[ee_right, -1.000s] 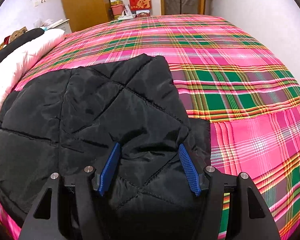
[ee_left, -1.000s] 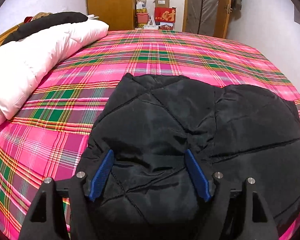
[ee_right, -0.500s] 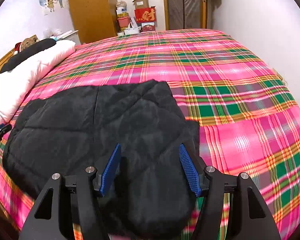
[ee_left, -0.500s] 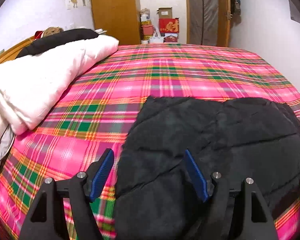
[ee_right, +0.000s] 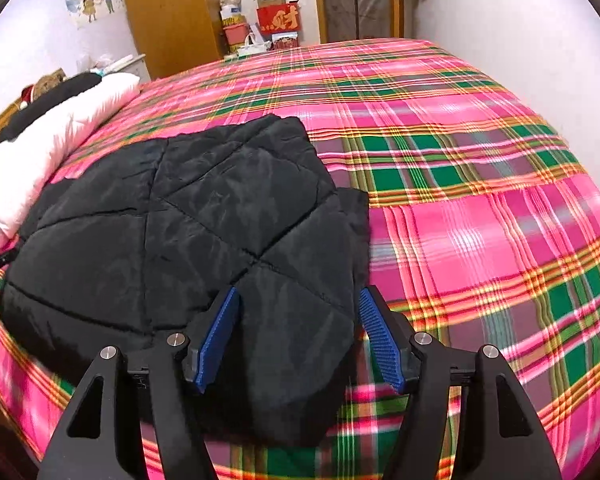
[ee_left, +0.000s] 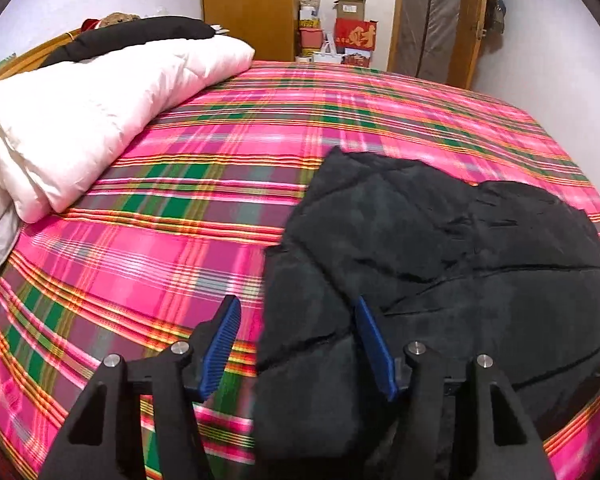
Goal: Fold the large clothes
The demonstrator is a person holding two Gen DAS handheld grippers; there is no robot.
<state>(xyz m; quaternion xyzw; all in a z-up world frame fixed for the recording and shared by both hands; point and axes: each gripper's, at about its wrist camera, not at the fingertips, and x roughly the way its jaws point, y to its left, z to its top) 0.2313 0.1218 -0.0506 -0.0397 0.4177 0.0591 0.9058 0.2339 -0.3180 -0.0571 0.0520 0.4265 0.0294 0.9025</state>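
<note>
A black quilted jacket (ee_left: 440,264) lies folded in a thick bundle on the pink plaid bed (ee_left: 228,160). It also shows in the right wrist view (ee_right: 204,232). My left gripper (ee_left: 296,312) is open and empty, above the jacket's near left edge. My right gripper (ee_right: 296,304) is open and empty, above the jacket's near right corner. Nothing is held between either pair of blue pads.
A folded white duvet (ee_left: 92,112) with a black item on top lies along the bed's left side. A wooden wardrobe (ee_left: 248,4), boxes (ee_left: 352,36) and a door stand beyond the bed's far end. A white wall (ee_right: 520,40) runs along the right.
Both grippers have pulled back and up from the jacket. The left view has shifted left, so the jacket now sits to its right. The jacket lies still on the bed.
</note>
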